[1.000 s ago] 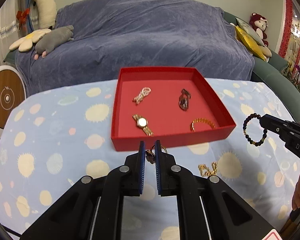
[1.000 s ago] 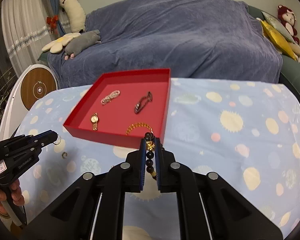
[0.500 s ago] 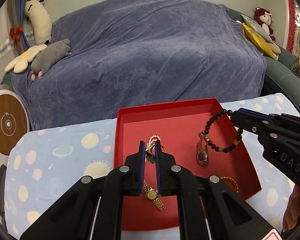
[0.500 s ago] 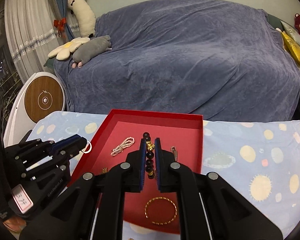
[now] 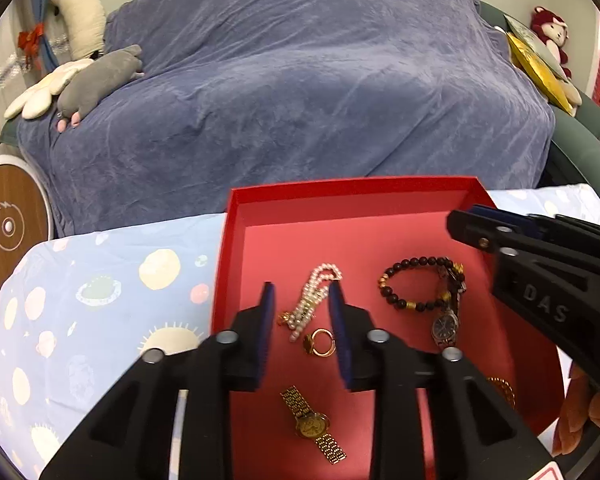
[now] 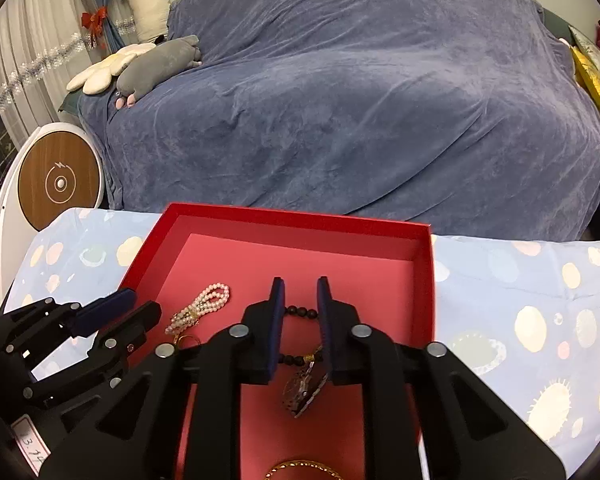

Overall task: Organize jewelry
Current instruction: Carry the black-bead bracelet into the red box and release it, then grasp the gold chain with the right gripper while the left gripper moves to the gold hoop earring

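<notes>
A red tray (image 5: pixel 352 188) (image 6: pixel 300 216) lies on the table beneath both grippers. My left gripper (image 5: pixel 300 296) hangs over it with its jaws opening. A gold ring (image 5: pixel 320 342) lies loose on the tray floor below them, beside a pearl bracelet (image 5: pixel 312 308). My right gripper (image 6: pixel 300 284) is also opening, and the dark bead bracelet (image 6: pixel 300 312) (image 5: pixel 396 302) rests on the floor under it, free of the pads. In the tray too are a dark watch (image 6: pixel 304 390), a gold watch (image 5: pixel 312 424) and a gold bangle (image 6: pixel 300 470). Each gripper shows in the other's view: right gripper (image 5: pixel 472 220), left gripper (image 6: pixel 140 306).
The table wears a pale blue cloth with planet prints (image 5: pixel 100 300). Behind it stands a sofa under a blue-violet blanket (image 5: pixel 300 80), with plush toys (image 5: pixel 92 80) at its left end and yellow cushions at its right. A round wood-faced device (image 6: pixel 60 184) stands at the left.
Both grippers moved forward from the table's near side to over the tray. Their jaws went from shut to apart, and the ring and the bead bracelet left them and now lie in the tray.
</notes>
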A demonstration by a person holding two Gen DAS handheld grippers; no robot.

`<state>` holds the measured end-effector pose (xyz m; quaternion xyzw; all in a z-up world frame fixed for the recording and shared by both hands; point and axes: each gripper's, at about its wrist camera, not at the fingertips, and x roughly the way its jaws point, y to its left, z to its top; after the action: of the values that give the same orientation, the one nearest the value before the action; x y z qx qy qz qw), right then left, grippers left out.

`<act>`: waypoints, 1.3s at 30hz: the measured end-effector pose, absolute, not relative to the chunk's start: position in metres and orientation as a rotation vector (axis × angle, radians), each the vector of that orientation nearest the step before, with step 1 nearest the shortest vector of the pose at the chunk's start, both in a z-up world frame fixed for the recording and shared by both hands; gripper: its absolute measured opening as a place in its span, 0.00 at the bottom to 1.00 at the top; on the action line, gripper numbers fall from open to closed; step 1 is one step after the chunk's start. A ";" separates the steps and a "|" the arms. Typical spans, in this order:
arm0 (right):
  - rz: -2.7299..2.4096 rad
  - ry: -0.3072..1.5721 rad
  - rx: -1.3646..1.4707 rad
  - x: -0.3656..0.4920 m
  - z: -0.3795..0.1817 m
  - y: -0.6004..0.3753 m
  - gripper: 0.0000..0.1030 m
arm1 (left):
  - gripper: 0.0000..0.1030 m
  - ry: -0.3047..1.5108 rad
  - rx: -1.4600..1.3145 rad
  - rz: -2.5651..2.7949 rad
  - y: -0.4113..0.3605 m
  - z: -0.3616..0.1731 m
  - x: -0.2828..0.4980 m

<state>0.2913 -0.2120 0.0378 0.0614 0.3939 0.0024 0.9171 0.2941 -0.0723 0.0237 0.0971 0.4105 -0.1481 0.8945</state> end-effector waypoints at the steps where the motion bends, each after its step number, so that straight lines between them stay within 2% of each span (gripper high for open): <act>1: 0.002 0.797 0.124 0.286 0.042 -0.214 0.21 | 0.34 0.836 0.203 -0.294 -0.071 0.026 0.292; 5: 0.010 0.762 0.105 0.254 0.060 -0.219 0.25 | 0.49 0.774 0.218 -0.226 -0.062 0.040 0.273; 8: 0.016 0.737 0.075 0.213 0.074 -0.220 0.35 | 0.49 0.745 0.233 -0.197 -0.049 0.053 0.251; 10: 0.022 0.727 0.053 0.183 0.080 -0.220 0.35 | 0.49 0.745 0.240 -0.185 -0.037 0.058 0.234; 14: 0.033 0.727 0.065 0.125 0.080 -0.222 0.42 | 0.58 0.769 0.227 -0.177 -0.008 0.061 0.201; 24: 0.001 0.806 0.116 0.056 0.034 -0.214 0.43 | 0.60 0.867 0.211 -0.101 0.024 0.013 0.133; 30: 0.027 0.856 0.105 0.068 0.005 -0.199 0.43 | 0.60 0.873 0.197 -0.089 0.032 -0.013 0.125; 39: 0.097 0.902 0.053 0.081 -0.018 -0.167 0.43 | 0.60 0.873 0.176 -0.116 0.037 -0.015 0.123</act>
<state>0.0813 -0.1669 -0.0177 0.0255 0.4356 0.0468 0.8985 0.1228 0.0374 -0.0152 0.0850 0.4221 -0.0560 0.9008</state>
